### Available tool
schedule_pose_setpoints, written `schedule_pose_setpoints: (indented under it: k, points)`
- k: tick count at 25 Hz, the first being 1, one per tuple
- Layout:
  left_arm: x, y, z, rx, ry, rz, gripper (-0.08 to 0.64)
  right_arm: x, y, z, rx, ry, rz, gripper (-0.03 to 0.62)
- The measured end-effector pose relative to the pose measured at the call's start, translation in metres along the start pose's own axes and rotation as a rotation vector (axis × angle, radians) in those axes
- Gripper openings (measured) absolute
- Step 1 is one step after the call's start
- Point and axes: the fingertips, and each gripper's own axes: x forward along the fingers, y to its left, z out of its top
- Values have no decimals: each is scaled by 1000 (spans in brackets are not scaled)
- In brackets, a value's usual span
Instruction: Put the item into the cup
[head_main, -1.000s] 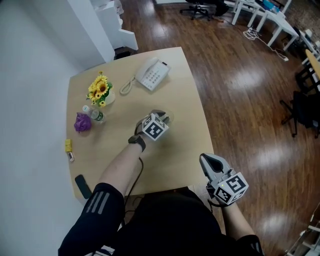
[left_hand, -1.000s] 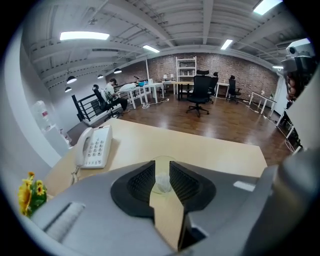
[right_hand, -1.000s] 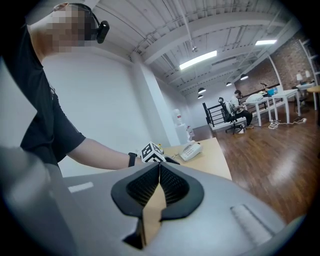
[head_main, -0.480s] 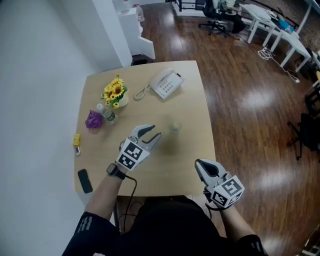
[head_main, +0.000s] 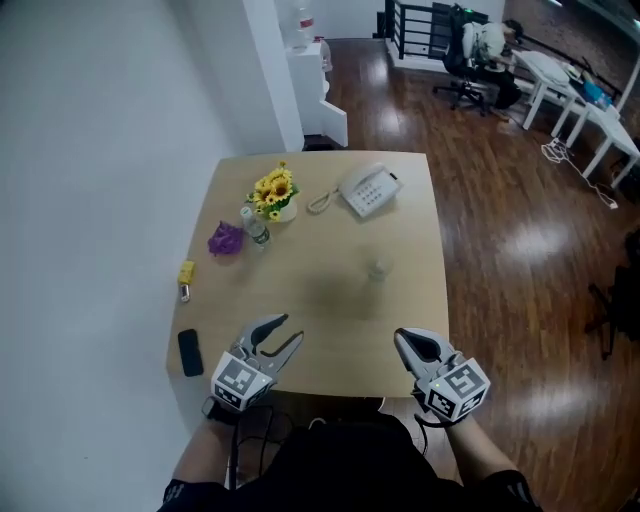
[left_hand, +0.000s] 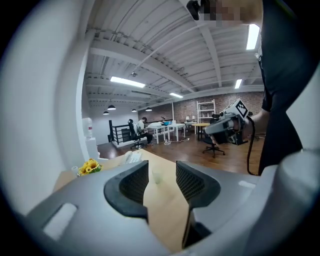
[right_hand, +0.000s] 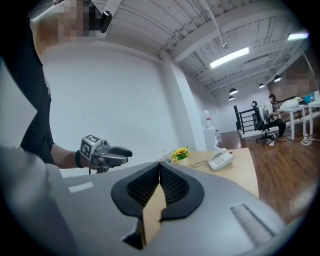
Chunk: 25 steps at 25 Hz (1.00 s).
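A small clear cup (head_main: 378, 268) stands on the wooden table (head_main: 330, 300), right of its middle; what it holds is too small to tell. The cup (left_hand: 157, 175) shows far off between the left jaws. My left gripper (head_main: 291, 330) hangs over the table's near edge, well short of the cup. Its jaws have just been opening and now stand open with nothing between them. My right gripper (head_main: 404, 339) hovers at the near right edge, shut and empty. Its tips (right_hand: 160, 167) meet.
At the table's far side are a white phone (head_main: 367, 188), yellow flowers in a pot (head_main: 274, 192), a small bottle (head_main: 256, 228) and a purple lump (head_main: 225, 239). A yellow item (head_main: 186, 273) and a black slab (head_main: 190, 352) lie at the left edge. A white wall is to the left.
The left gripper has drawn back from over the cup to the near table edge, and its jaws have spread. The right gripper has shifted slightly. The head view has tilted farther out.
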Motion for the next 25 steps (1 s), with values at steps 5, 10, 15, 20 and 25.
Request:
schedule_pose_setpoints:
  k: [5,10,15,20,25]
  points:
    - [-55,-33,-22,-14,-23,-46,166,-6,60,-18,-19,24,-26,9]
    - [-120,-70,-45,-13,-18,-117,166,-16,132,-50,16,44,-81,9]
    - [-171,-97,-76,-28,3,-167,166,-21,199,-72,-8,64,-82,8]
    - [-191,-117,-77,-51,-26,-176,166,-36,233,-82,-37,84,-66,8]
    - [-195,-134,-64,-38,-47,-172,170,-51,243,-85,-40,86,-51,8]
